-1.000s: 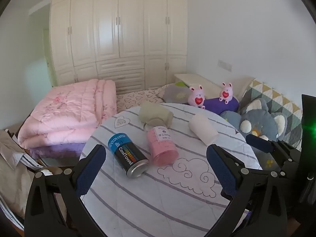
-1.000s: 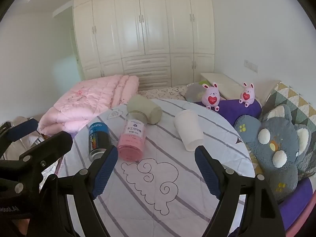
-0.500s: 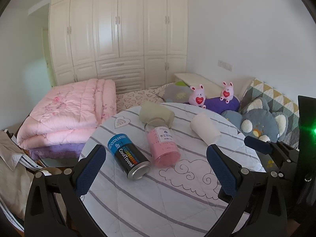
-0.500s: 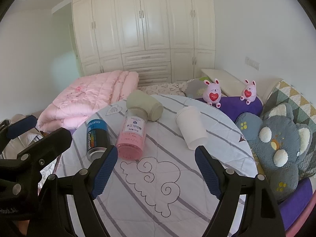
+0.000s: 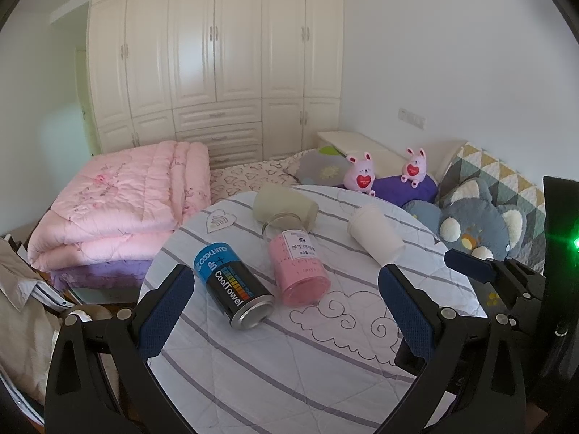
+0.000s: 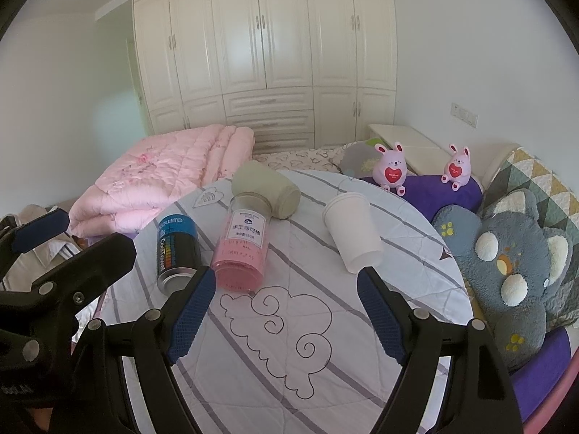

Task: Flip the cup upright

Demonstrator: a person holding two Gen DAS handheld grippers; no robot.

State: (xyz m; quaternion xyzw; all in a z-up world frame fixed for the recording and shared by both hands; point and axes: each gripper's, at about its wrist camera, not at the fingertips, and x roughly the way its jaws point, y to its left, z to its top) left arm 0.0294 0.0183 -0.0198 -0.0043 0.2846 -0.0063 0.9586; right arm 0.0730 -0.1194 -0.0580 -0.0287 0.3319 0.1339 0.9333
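A white paper cup point(image 5: 375, 238) lies on its side at the right of a round striped table point(image 5: 289, 369); it also shows in the right wrist view point(image 6: 354, 231), its base toward me. My left gripper point(image 5: 286, 311) is open and empty, held above the table's near side. My right gripper point(image 6: 286, 311) is open and empty, just short of the cup. The left gripper also shows at the left of the right wrist view point(image 6: 54, 238).
A blue and black can point(image 5: 233, 285), a jar of pink grains point(image 5: 298, 267) and a pale green cup point(image 5: 286, 205) lie on their sides on the table. A folded pink quilt point(image 5: 119, 206) is left, plush cushions point(image 6: 506, 264) right, wardrobes behind.
Both grippers have crept slightly forward toward the table objects, which look a little nearer. Nothing on the table has moved.
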